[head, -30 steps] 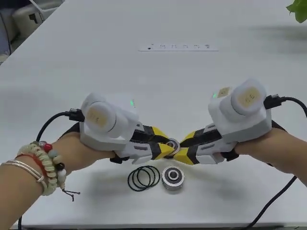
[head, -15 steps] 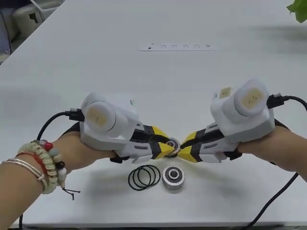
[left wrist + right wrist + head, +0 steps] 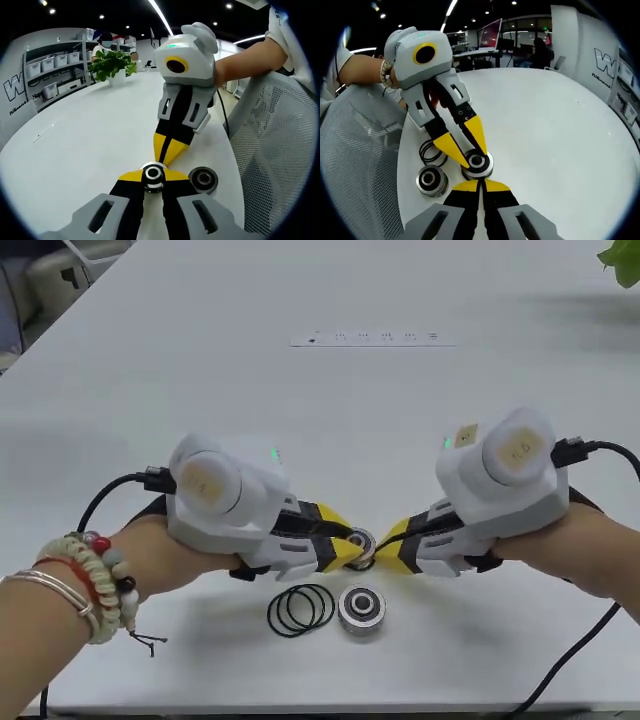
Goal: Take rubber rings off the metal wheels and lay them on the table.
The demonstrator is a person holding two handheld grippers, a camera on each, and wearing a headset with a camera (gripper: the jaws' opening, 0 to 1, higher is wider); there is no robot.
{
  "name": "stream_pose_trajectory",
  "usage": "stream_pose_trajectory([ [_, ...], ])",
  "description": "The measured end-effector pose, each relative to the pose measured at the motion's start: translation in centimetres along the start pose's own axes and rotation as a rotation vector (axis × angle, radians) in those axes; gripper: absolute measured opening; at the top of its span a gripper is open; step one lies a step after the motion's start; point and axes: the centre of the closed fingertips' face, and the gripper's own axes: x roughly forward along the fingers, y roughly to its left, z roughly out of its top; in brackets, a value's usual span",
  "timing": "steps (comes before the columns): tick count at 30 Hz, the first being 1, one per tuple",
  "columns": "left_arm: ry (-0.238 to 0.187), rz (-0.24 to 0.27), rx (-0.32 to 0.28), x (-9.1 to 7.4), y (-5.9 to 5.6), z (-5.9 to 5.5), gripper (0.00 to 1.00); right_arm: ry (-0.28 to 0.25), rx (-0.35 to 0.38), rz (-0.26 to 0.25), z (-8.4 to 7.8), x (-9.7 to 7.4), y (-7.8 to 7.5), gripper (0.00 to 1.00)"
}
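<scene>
**A:** What lies nearest?

**B:** Close to the front edge of the table (image 3: 300, 410), a small pile of black rubber rings (image 3: 300, 610) lies flat. A bare metal wheel (image 3: 361, 608) sits just beside them on the right.

**A:** And above those?

**B:** The left hand-held gripper (image 3: 346, 545) is clamped across a second wheel (image 3: 478, 164), one jaw on each side, holding it clear of the table. The right hand-held gripper (image 3: 377, 546) has its jaws drawn almost together, with the tips at that wheel's rim. I cannot tell whether a ring is caught between them.

**A:** How would a ring handle?

**B:** I'd judge it light, thin and stretchy. It probably sits snug in the wheel's groove, so it wants pinching at the outer edge and peeling sideways. The wheel looks hard, smooth and fairly heavy, so it could twist in a loose grip.

**A:** Anything beyond?

**B:** A white power strip (image 3: 370, 338) lies far off, and there are plant leaves (image 3: 622, 260) at the corner.
</scene>
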Motion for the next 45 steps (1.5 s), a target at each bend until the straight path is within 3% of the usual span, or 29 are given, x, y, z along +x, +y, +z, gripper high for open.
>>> stream_pose_trajectory([
  [4, -0.001, 0.001, 0.001, 0.0, 0.0, 0.0, 0.08, -0.012, 0.119, 0.011, 0.0, -0.1, -0.1, 0.00],
  [7, -0.001, 0.001, 0.002, 0.1, 0.0, 0.0, 0.08, -0.006, 0.273, 0.009, -0.2, -0.2, -0.3, 0.00],
  [10, -0.001, -0.001, 0.002, 0.1, -0.1, 0.0, 0.08, -0.002, 0.381, 0.010, -0.2, -0.2, -0.3, 0.00],
  [13, 0.000, 0.000, 0.004, 0.1, -0.1, 0.0, 0.08, -0.020, 0.426, 0.001, -0.1, -0.4, -0.6, 0.00],
  [20, 0.001, 0.001, 0.005, 0.1, -0.1, 0.1, 0.08, -0.084, 0.548, 0.044, 0.9, -1.0, -0.5, 0.00],
  [28, 0.002, 0.004, 0.005, 0.0, -0.1, 0.0, 0.08, -0.091, 0.567, 0.049, 1.2, -1.0, -0.3, 0.00],
  [32, 0.001, 0.004, 0.007, 0.0, -0.1, 0.0, 0.08, -0.083, 0.542, 0.043, 1.3, -1.0, -0.1, 0.00],
  [34, 0.000, 0.004, 0.006, 0.0, -0.1, 0.0, 0.08, -0.114, 0.554, 0.081, 2.0, -1.0, 0.3, 0.00],
  [39, 0.000, 0.007, 0.007, 0.0, -0.1, 0.0, 0.08, -0.097, 0.524, 0.068, 2.2, -0.9, 0.5, 0.00],
  [43, -0.003, 0.010, 0.003, 0.1, 0.0, 0.1, 0.08, -0.182, 0.548, 0.134, 4.2, -1.3, 1.2, 0.00],
  [45, -0.005, 0.013, -0.003, 0.1, 0.0, 0.1, 0.08, -0.157, 0.510, 0.080, 3.9, -1.4, 0.5, 0.00],
])
